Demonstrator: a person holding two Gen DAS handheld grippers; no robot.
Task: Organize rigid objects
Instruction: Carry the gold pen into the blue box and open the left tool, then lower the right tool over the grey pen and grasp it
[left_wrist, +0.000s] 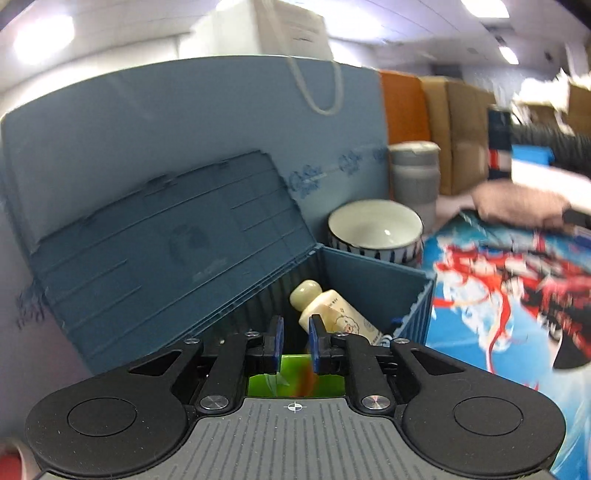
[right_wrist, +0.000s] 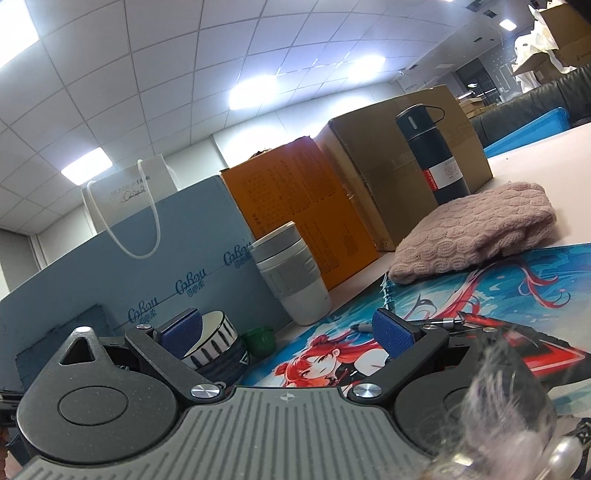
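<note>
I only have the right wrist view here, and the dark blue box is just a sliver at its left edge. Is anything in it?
Observer: Yes. The left wrist view shows a cream bottle lying inside the open blue box.
Operator: And the left gripper?
Observer: The left gripper is at the box's opening, jaws slightly apart, nothing between them.
Operator: Anything else inside?
Observer: Something bright green below the gripper; I cannot tell what.

The left wrist view looks down along its fingers, close over an open blue storage box (left_wrist: 369, 291) against a light blue carton (left_wrist: 192, 122). The right wrist view sits low, nearly level and rolled, facing across an illustrated desk mat (right_wrist: 498, 295). Both views share the carton, the striped bowl (left_wrist: 375, 230), the grey-banded cup (right_wrist: 291, 273), the mat and the pink knitted item (right_wrist: 476, 232).
</note>
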